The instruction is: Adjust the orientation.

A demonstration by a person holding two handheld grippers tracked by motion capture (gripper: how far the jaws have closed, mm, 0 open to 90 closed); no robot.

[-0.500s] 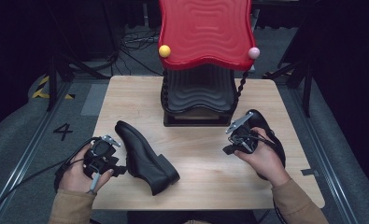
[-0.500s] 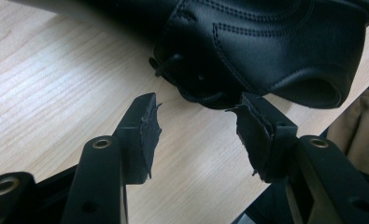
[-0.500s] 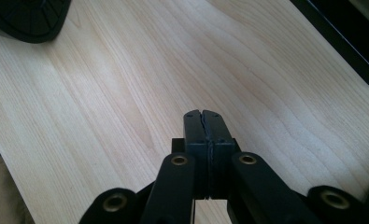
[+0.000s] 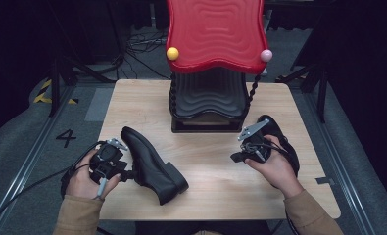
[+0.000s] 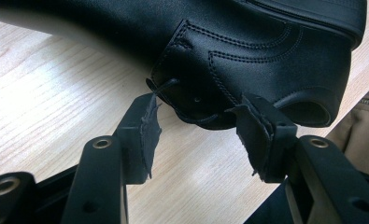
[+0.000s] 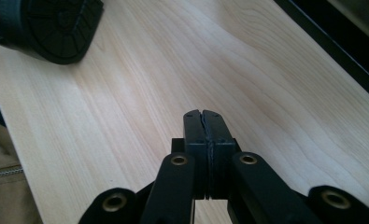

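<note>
Shoe: a black leather shoe (image 4: 152, 164) lies on the table (image 4: 220, 191), left of centre, toe away from the person, heel block near the front edge.
Left hand-held gripper (image 5: 198, 128): jaws spread, just short of the shoe's stitched side panel, nothing held; its pads (image 5: 149, 123) look frayed.
Right hand-held gripper (image 6: 204, 122): jaws pressed together, empty, above bare wood at the right side.
Stand: a red wavy-topped stand (image 4: 213, 34) at the back of the table.
Handling: likely light but bulky; smooth leather may slip, the upper gives, sole and heel stiff.
Grip: the collar edge or heel counter seems best.
Writing: a "4" (image 4: 66, 138) on the floor; no brand legible.
</note>
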